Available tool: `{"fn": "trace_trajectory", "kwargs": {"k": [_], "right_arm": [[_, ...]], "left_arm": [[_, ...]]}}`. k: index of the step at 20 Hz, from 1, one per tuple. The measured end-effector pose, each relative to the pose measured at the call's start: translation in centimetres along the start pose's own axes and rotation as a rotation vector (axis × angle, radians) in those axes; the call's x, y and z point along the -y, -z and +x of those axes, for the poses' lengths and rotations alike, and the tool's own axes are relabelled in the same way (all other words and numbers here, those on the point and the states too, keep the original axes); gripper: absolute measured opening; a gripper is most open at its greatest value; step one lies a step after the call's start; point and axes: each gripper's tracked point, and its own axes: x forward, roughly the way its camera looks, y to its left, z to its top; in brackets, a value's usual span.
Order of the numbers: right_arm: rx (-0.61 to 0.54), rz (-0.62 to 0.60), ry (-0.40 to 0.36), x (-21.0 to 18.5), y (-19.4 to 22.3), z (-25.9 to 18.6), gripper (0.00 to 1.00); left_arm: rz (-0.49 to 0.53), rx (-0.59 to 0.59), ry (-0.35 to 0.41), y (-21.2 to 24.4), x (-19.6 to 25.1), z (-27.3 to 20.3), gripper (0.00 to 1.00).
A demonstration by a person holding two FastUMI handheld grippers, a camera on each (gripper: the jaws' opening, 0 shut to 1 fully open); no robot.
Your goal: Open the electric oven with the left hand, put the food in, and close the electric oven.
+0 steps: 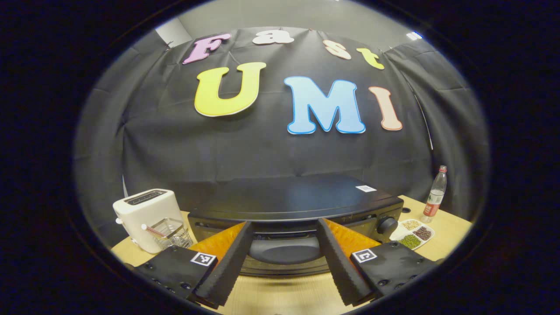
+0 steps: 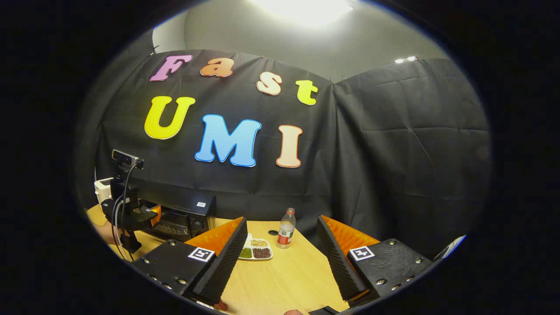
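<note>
Here the left gripper faces the electric oven squarely, its jaws spread wide with the oven's door handle framed between the two fingers but not yet touched, which suggests it is lined up to take the handle and pull the door open. The oven sits toward the back edge of the tabletop, door closed, with a toaster at its one side and a divided dish of beans and a bottle at the other. The right gripper waits over bare wood with its jaws parted and empty. Its view adds the left gripper from outside, close before the oven, and the dish and bottle well apart from it.
</note>
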Motion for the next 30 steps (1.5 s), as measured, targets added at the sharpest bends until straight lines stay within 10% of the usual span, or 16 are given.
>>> {"fn": "trace_trajectory", "kwargs": {"k": [30], "right_arm": [[-0.017, -0.026, -0.127, -0.7, 0.7, 0.0, 0.96]], "left_arm": [[0.024, -0.172, 0.003, 11.8, 1.0, -10.3, 0.94]]}}
